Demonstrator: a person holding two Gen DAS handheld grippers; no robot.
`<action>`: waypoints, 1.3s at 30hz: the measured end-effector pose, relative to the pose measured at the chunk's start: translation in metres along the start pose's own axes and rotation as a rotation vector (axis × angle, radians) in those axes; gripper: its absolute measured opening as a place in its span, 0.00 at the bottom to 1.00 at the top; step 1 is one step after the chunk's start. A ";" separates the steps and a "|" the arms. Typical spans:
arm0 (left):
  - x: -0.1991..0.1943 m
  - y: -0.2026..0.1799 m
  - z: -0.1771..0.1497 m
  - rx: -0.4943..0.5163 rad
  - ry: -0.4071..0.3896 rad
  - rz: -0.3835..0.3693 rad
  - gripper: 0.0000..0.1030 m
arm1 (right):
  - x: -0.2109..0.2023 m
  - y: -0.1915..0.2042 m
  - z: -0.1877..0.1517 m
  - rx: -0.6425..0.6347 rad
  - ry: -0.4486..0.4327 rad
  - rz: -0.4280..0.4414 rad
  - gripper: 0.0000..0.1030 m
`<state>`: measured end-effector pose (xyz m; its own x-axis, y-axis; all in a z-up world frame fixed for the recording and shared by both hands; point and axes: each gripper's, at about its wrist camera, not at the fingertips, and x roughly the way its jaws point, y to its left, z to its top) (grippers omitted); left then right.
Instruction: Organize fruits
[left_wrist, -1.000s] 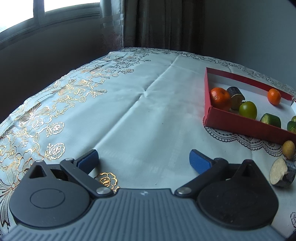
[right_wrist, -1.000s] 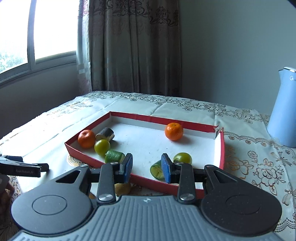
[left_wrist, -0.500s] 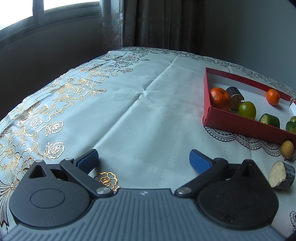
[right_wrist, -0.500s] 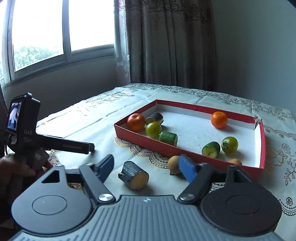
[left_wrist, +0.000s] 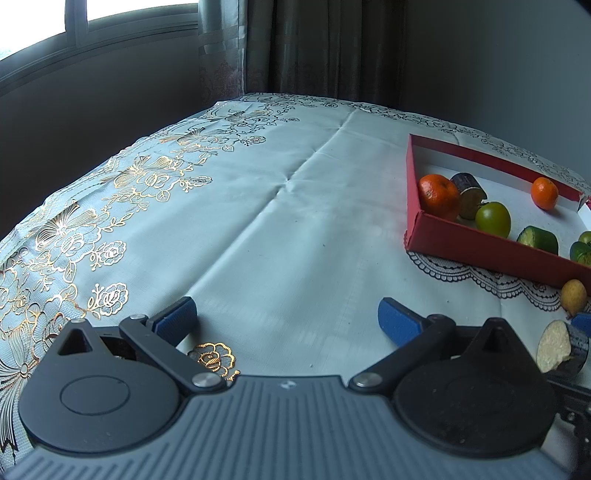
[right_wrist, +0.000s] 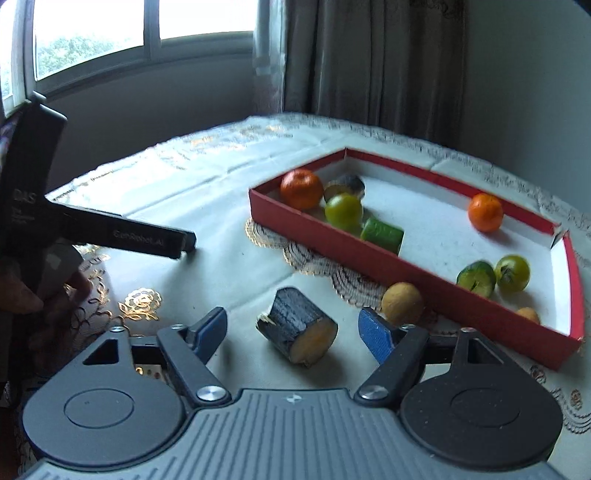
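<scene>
Right wrist view: right gripper (right_wrist: 293, 328) is now brought low, fingers spread wide around the dark cut piece (right_wrist: 297, 330), unclamped.
Yellow fruit (right_wrist: 402, 303): at two o'clock, outside red tray (right_wrist: 369, 254).
Left gripper (left_wrist: 286, 319): unmoved, fingers apart, empty.

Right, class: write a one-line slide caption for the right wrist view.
Open right gripper brackets a dark stub on the cloth, beside the red tray.
</scene>
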<state>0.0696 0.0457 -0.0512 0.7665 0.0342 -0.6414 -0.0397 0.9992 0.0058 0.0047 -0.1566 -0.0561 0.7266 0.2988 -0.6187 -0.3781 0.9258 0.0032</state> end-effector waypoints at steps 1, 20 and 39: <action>0.000 0.000 0.000 0.000 0.000 0.000 1.00 | 0.001 -0.002 -0.001 0.018 -0.002 0.030 0.49; 0.000 0.000 0.000 0.000 0.000 0.000 1.00 | -0.034 -0.013 0.038 0.029 -0.169 -0.050 0.44; 0.000 0.000 0.000 0.001 0.000 -0.001 1.00 | 0.062 -0.104 0.060 0.215 -0.085 -0.275 0.44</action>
<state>0.0696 0.0457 -0.0514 0.7665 0.0334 -0.6414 -0.0385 0.9992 0.0061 0.1233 -0.2204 -0.0477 0.8328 0.0411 -0.5521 -0.0385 0.9991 0.0163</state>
